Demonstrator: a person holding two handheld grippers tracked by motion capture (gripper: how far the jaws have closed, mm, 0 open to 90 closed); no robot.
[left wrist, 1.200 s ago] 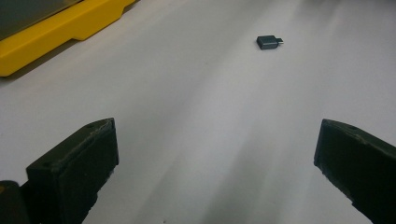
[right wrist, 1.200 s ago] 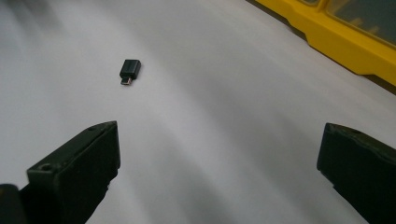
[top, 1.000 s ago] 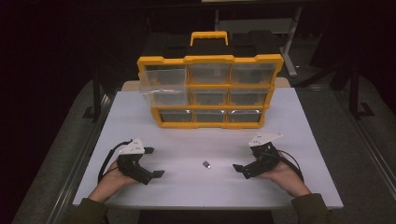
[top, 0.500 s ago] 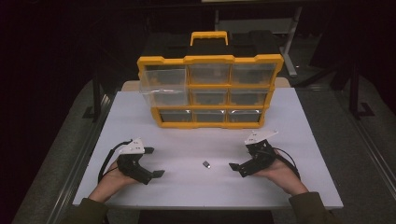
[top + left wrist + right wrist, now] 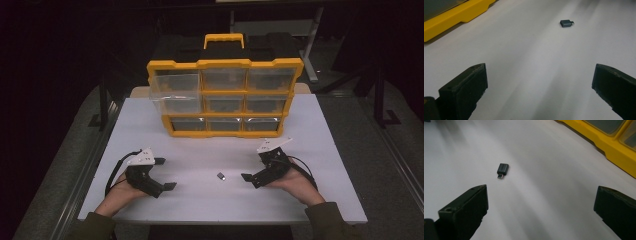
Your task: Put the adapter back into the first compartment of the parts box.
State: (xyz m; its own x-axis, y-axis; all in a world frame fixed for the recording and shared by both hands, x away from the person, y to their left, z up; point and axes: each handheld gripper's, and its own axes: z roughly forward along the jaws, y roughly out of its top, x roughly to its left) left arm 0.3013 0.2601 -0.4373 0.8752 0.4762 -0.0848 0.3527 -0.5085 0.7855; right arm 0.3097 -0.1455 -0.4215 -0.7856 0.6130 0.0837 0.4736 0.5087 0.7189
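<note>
My right gripper [image 5: 251, 174] had its jaws spread wide with nothing between them, and over the last second I had brought it in toward the middle of the table [image 5: 310, 130], so it now sat near the small dark adapter [image 5: 220, 175], just to that part's right and not touching it. In the right gripper view the adapter [image 5: 502, 169] lay flat on the white surface just ahead of the left-hand jaw, its metal plug end pointing back at me. My left gripper [image 5: 164, 174] was also wide open and empty, and it had stayed where it was, low on the table's left side; from its view the adapter [image 5: 566, 23] lay well ahead. The yellow drawer box [image 5: 225, 65] stood at the far edge, unmoved.
</note>
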